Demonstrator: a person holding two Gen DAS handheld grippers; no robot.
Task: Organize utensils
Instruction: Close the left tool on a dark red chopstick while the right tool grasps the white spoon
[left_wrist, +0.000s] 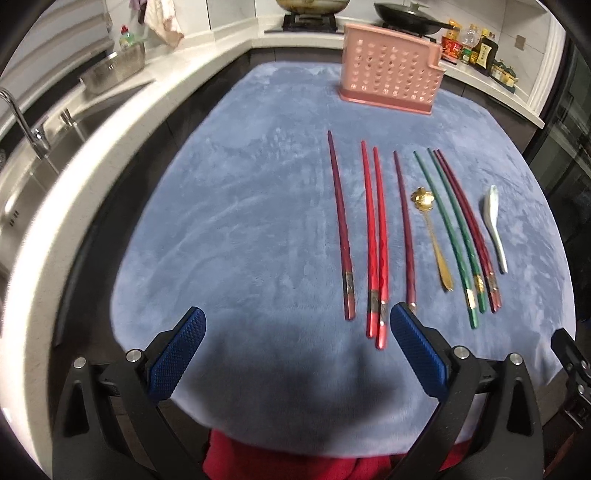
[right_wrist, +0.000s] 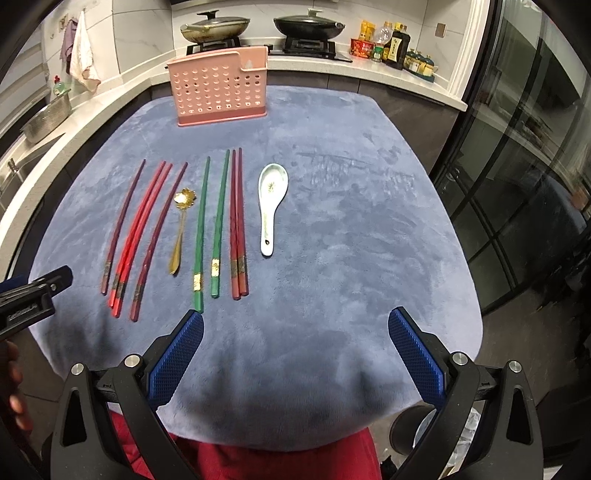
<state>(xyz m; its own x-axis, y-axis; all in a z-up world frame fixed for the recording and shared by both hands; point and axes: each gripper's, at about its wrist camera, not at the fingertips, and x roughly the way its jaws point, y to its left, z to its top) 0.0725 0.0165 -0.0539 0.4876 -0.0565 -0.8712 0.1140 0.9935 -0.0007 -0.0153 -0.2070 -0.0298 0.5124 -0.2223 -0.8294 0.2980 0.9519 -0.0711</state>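
Several chopsticks lie side by side on the blue cloth (left_wrist: 240, 221): two purple ones (left_wrist: 340, 221), a red pair (left_wrist: 375, 243), a green pair (right_wrist: 207, 221) and a dark red pair (right_wrist: 237, 221). A gold spoon (right_wrist: 180, 229) lies among them and a white ceramic spoon (right_wrist: 270, 199) to their right. A pink perforated utensil holder (right_wrist: 218, 86) stands upright at the far edge. My left gripper (left_wrist: 297, 317) is open and empty, near the chopsticks' handle ends. My right gripper (right_wrist: 295, 319) is open and empty, near the front edge.
A white counter with a sink and faucet (left_wrist: 26, 122) runs along the left. A stove with pans (right_wrist: 306, 26) and bottles (right_wrist: 391, 44) sits behind. A glass door (right_wrist: 524, 147) stands on the right. The left gripper shows in the right wrist view (right_wrist: 29, 302).
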